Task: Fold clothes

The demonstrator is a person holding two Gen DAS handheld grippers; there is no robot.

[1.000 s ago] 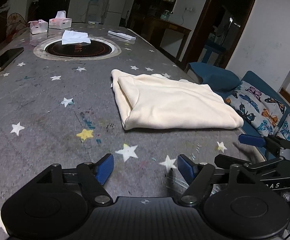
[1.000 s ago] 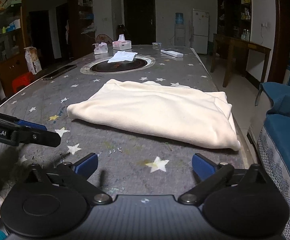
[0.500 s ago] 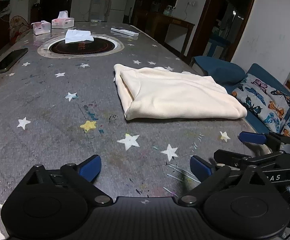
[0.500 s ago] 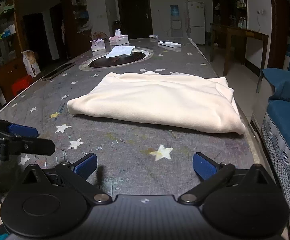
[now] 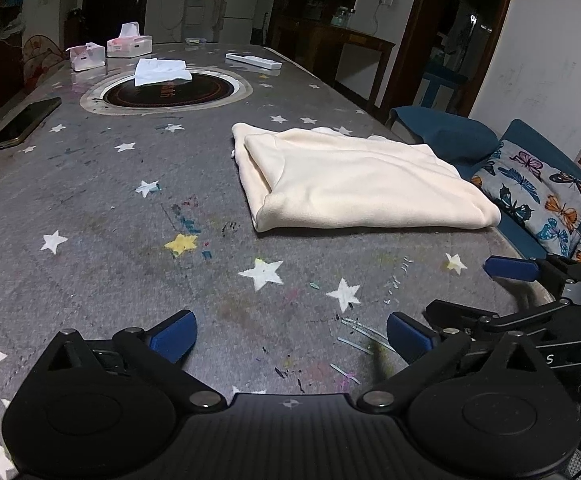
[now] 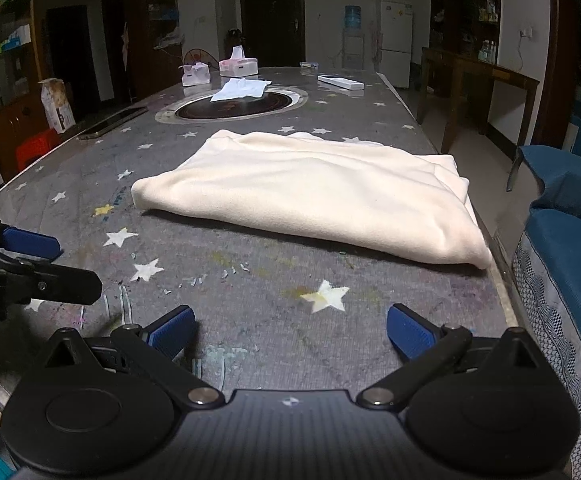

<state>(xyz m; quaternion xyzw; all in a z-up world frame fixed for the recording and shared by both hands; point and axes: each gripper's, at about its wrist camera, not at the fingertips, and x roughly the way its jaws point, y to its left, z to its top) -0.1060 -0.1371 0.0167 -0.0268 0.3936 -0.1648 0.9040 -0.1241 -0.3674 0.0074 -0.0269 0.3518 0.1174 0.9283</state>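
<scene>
While both the left gripper (image 5: 290, 336) and right gripper (image 6: 288, 332) hover wide open, gripping nothing, the folded cream garment (image 6: 310, 196) lies flat on the star-print table (image 6: 250, 300) at 12 o'clock, well apart.

My left black two-finger gripper with blue pads (image 5: 292, 334) is angled downward, jaws spread wide, nothing between them. My right black gripper with blue pads (image 6: 290, 330) is tilted down too, jaws wide apart, empty. They sit side by side.
</scene>
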